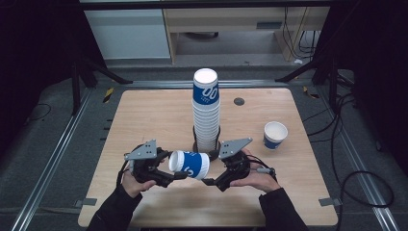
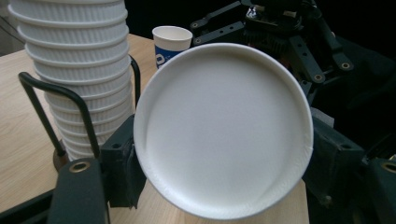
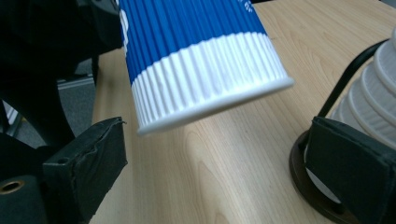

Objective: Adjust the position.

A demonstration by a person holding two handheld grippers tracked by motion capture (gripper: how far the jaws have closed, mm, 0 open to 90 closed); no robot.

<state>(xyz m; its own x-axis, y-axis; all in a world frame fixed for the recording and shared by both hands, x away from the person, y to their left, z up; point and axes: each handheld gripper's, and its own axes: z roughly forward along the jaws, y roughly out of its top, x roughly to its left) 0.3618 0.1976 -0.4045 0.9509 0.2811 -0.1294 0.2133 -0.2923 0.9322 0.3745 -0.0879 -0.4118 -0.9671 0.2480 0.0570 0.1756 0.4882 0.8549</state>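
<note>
Centrally, just in front of the stack of cups [image 1: 206, 110] on its black wire holder [image 1: 207, 144], one blue and white paper cup [image 1: 189, 164] lying on its side in the air above the wooden table [image 1: 144, 115], between the two grippers. Clamped across its bottom end by the left gripper [image 1: 171, 177], black pads [image 2: 122, 163] pressing on both sides of the white base disc in the left gripper view, base facing that camera. Open mouth and white ribbed rim [image 3: 215, 93] turned toward the right gripper [image 1: 208, 182], jaws spread wide, one pad on each side of the rim and below it, touching nothing in the right gripper view; no contact with the cup visible there. Right jaws just now widening, with nothing pinched. Cup tilted, blue ribbed band above, white band at the rim. Farther right on the table, standing upright and well apart from the stack, a second single cup [image 1: 275, 134], mouth up. Held by a dark-sleeved person, hands entering from the near edge of the table.
</note>
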